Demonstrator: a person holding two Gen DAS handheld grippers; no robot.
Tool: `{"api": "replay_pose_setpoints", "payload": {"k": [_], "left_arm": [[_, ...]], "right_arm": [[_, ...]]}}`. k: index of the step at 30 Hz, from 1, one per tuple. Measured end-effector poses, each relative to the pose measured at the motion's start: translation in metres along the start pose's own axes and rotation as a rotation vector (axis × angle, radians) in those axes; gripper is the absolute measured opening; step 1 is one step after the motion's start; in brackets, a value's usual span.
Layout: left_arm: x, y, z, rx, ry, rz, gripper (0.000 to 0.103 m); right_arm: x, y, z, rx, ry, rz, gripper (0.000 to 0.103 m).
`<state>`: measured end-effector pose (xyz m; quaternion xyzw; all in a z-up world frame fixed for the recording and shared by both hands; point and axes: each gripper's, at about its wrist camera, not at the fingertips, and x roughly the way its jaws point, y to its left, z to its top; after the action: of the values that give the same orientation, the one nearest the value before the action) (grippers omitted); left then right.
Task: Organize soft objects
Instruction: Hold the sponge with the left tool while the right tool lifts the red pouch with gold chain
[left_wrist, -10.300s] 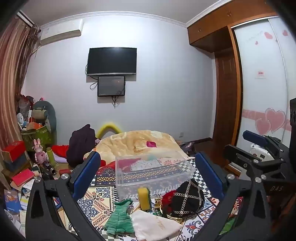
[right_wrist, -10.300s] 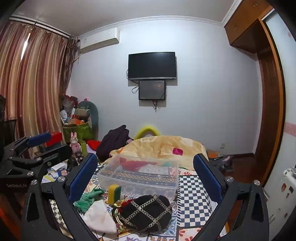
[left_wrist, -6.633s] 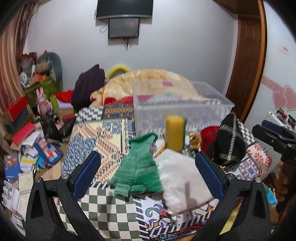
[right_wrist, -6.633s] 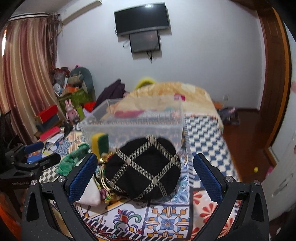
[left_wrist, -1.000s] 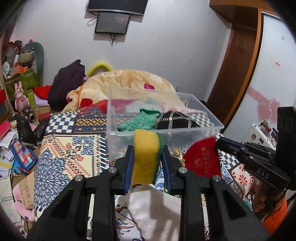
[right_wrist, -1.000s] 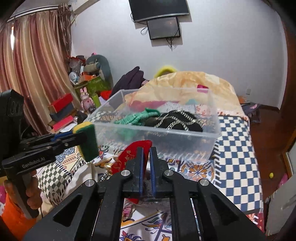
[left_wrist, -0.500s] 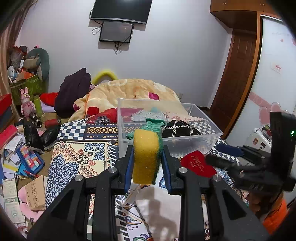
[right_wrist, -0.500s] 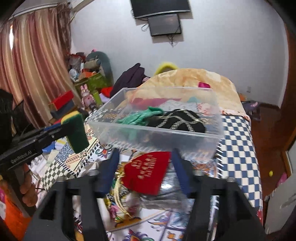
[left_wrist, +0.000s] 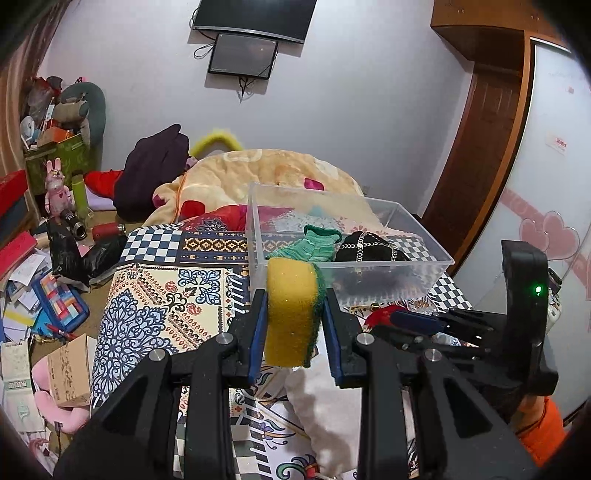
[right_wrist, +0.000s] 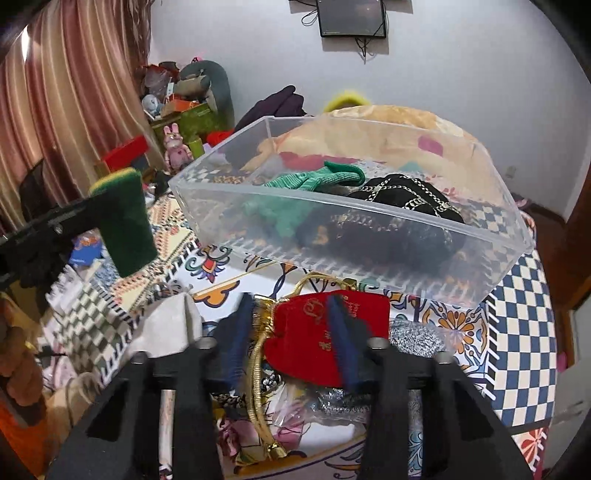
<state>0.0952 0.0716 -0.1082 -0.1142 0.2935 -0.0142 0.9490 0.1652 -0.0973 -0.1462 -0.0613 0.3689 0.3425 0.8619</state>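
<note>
Green knit piece (right_wrist: 314, 179) and black chain-pattern bag (right_wrist: 410, 199) already laid in clear bin (right_wrist: 369, 240). Sponge (left_wrist: 293, 314) clamped in left gripper (left_wrist: 293, 325), held before bin. Red pouch (right_wrist: 328, 347), on bedspread before bin, being closed upon by right gripper (right_wrist: 291, 343); firm grasp not confirmed. White cloth (left_wrist: 325, 402) left outside.

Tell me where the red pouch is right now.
In the right wrist view the red pouch lies on the patterned bedspread just in front of the clear bin, between the closing fingers of the right gripper, beside a gold cord.

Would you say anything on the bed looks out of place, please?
Yes: among the soft items, a gold cord and crinkled clear plastic wrap lie tangled under the red pouch, beside the clear bin.
</note>
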Motion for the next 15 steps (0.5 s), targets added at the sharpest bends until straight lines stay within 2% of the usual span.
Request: {"api": "replay_pose_setpoints", "payload": {"k": [2, 9, 15], "left_arm": [[0.000, -0.002, 0.000, 0.006, -0.002, 0.000, 0.028], [-0.002, -0.006, 0.003, 0.016, -0.011, 0.001, 0.029], [-0.005, -0.008, 0.008, 0.025, -0.023, 0.004, 0.028]], "right_arm": [[-0.001, -0.001, -0.001, -0.006, 0.002, 0.000, 0.015], [-0.006, 0.000, 0.000, 0.001, -0.022, 0.010, 0.004], [-0.032, 0.001, 0.010, -0.012, -0.091, 0.018, 0.004]]}}
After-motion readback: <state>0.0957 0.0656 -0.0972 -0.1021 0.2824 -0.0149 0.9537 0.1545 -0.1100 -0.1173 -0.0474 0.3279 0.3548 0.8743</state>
